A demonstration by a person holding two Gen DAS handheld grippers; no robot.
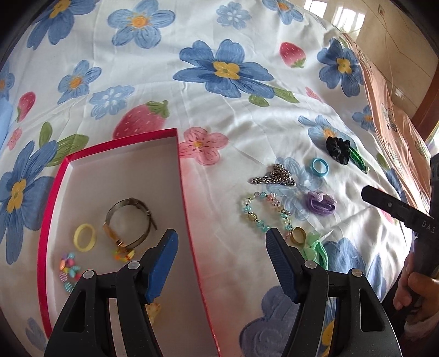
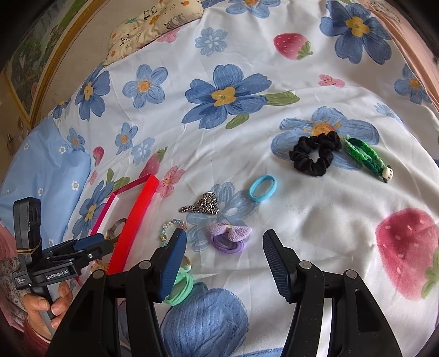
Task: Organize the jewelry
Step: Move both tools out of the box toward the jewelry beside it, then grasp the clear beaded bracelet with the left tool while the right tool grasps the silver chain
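Observation:
A red box (image 1: pixel 52 192) with a white inside lies on the flowered bedsheet. It holds a watch (image 1: pixel 129 222), a yellow ring (image 1: pixel 85 237) and a colourful bead bracelet (image 1: pixel 68 270). My left gripper (image 1: pixel 222 247) is open and empty over the box's right wall. Right of it lie a bead bracelet (image 1: pixel 263 212), a silver chain (image 1: pixel 277 175), a gold ring (image 1: pixel 298 235), a green hair tie (image 1: pixel 315 248), a purple bow tie (image 2: pixel 229 237), a blue hair tie (image 2: pixel 262 188), a black scrunchie (image 2: pixel 314 156) and a green braided clip (image 2: pixel 366 158). My right gripper (image 2: pixel 223 241) is open and empty, just before the purple bow.
The flowered sheet (image 2: pixel 192 137) covers the whole bed. A blue pillow (image 2: pixel 44 170) and a patterned pillow (image 2: pixel 153 22) lie at the far left. A pink cloth (image 1: pixel 389 109) runs along the bed's right edge. The left gripper (image 2: pixel 93 247) shows at the box (image 2: pixel 131 219) in the right wrist view.

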